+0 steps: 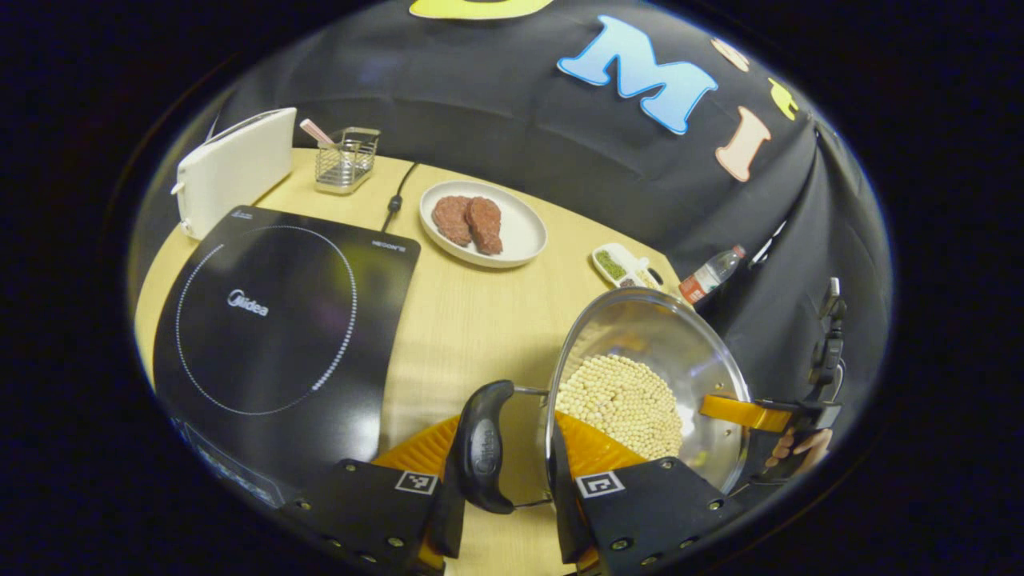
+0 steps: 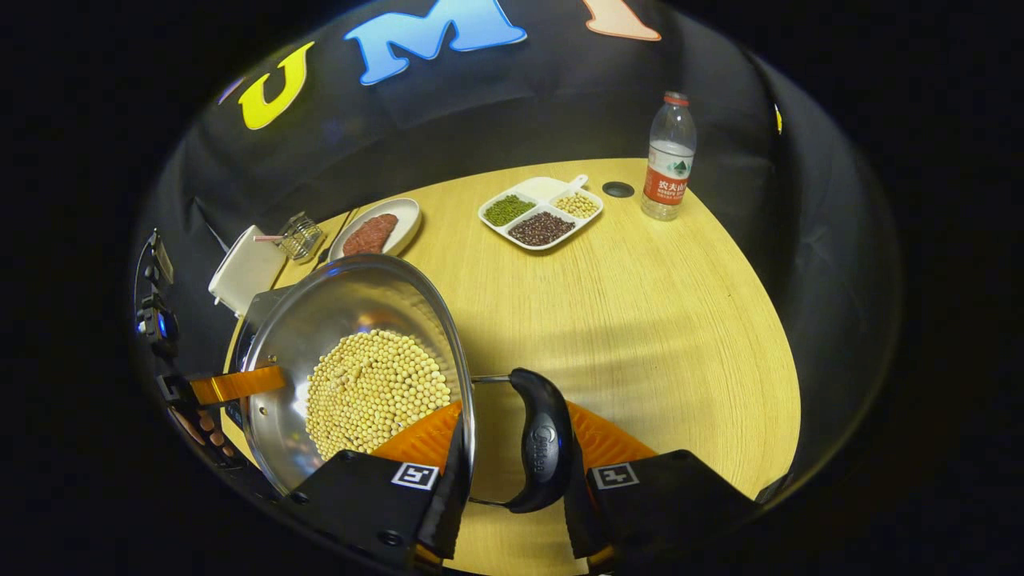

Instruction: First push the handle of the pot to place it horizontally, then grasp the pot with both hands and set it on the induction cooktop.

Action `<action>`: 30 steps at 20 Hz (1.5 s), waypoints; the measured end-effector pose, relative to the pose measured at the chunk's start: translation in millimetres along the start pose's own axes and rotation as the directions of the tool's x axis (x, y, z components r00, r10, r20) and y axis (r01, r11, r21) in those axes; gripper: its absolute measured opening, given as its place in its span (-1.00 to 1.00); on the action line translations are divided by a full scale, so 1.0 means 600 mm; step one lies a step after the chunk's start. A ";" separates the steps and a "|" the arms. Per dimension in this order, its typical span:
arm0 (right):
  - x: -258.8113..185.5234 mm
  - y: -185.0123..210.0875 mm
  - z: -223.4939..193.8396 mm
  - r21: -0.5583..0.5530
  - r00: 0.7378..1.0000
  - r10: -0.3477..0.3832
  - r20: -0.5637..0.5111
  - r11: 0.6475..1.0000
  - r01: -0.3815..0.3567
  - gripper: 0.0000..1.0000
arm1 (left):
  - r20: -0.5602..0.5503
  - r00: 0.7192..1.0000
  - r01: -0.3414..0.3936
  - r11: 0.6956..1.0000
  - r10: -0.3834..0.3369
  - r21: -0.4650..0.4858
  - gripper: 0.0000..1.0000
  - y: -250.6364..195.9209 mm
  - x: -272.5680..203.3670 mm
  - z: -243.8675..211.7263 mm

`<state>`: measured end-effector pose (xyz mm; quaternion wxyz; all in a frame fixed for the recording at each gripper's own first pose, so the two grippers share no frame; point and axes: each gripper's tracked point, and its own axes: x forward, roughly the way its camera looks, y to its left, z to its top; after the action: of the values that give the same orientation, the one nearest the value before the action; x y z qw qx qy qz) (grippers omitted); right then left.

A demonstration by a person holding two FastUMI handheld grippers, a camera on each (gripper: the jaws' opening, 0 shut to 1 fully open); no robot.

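Steel, in the form of a pot loaded with pale beans, sits between both tools, and we find each pair of jaws closed about one of its dark side handles. In the left gripper view, the left gripper has the near handle between its fingers, pressing it from either side. In the right gripper view, the right gripper clamps the opposite handle likewise.

We judge the two-handed grasp to be in place. Whether the handle-pushing step was carried out we cannot confirm from these pictures; both handles lie roughly level.

Moving outward, the pot appears tilted and possibly raised off the table, though we cannot say for certain that it is clear of the wood. The induction cooktop lies to the pot's left side, near but apart from it, its glass bare.

We assess the remaining work as the transfer: carry the pot across and set it down within the cooktop's ring. The placement is not yet done.
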<state>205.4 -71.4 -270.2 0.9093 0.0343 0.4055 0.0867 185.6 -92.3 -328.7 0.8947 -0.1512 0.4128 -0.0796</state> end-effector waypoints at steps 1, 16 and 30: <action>-0.010 0.012 -0.002 0.006 1.000 0.002 0.002 1.000 -0.002 0.04 | 0.004 1.000 0.004 1.000 -0.004 0.008 -0.05 0.005 -0.013 0.004; -0.042 0.240 0.005 -0.024 0.998 0.062 0.026 0.998 -0.061 0.10 | 0.068 0.998 -0.005 1.000 0.006 -0.006 -0.14 0.186 -0.158 0.075; 0.020 0.447 0.046 -0.045 0.994 0.109 0.016 0.993 -0.109 0.10 | 0.116 0.992 -0.046 0.999 0.049 -0.024 -0.05 0.383 -0.213 0.174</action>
<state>199.1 194.9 -224.9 0.9074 0.0373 0.3928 0.1447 187.0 179.8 -250.6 0.9173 -0.1552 0.3641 -0.0448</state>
